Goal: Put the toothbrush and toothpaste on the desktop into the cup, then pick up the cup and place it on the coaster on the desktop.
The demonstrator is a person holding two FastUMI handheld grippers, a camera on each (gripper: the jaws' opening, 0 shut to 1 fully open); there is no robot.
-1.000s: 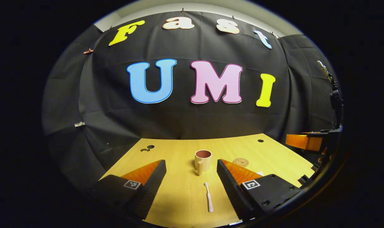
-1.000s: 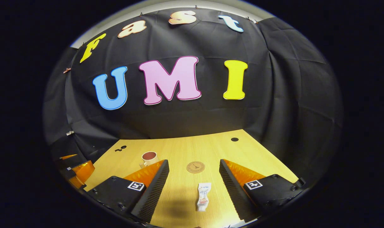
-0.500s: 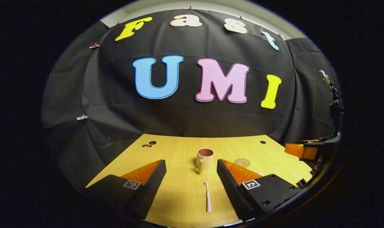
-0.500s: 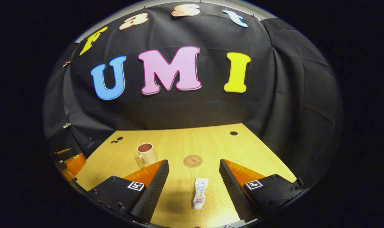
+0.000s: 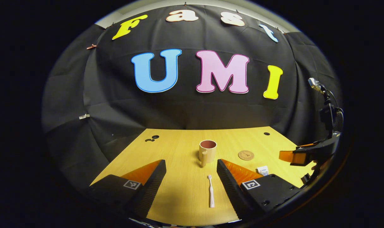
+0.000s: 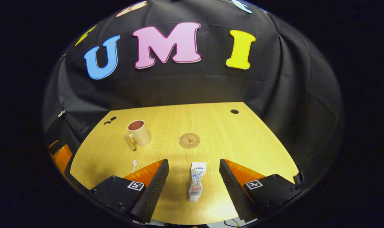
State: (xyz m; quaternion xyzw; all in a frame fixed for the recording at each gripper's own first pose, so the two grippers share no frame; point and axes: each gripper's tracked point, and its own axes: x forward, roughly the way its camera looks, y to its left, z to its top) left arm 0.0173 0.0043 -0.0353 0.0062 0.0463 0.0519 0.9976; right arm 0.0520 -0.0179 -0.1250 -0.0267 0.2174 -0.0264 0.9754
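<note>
A pale toothbrush (image 5: 211, 191) lies flat on the wooden desk (image 5: 179, 152), lengthwise between the fingers of my open left gripper (image 5: 190, 163), which hovers above it without touching. Beyond it stands the tan cup (image 5: 207, 152), upright, handle toward me. The round cork coaster (image 5: 246, 155) lies to the cup's right. In the right gripper view, the white toothpaste tube (image 6: 196, 181) lies on the desk between the spread fingers of my open right gripper (image 6: 194, 162). Farther off there are the coaster (image 6: 189, 140), the cup (image 6: 139, 133) and the toothbrush's head (image 6: 134, 164).
The other gripper (image 5: 301, 155) hangs at the right edge of the left gripper view, near a corner of the toothpaste (image 5: 263, 170). Small round holes (image 6: 234, 111) mark the desk's far corners. The black cloth wall closes the desk's back and sides.
Both views have tilted down toward the desk, the right one more, so more desktop shows. The toothbrush, toothpaste, cup and coaster lie where they were. Both grippers stay open.
</note>
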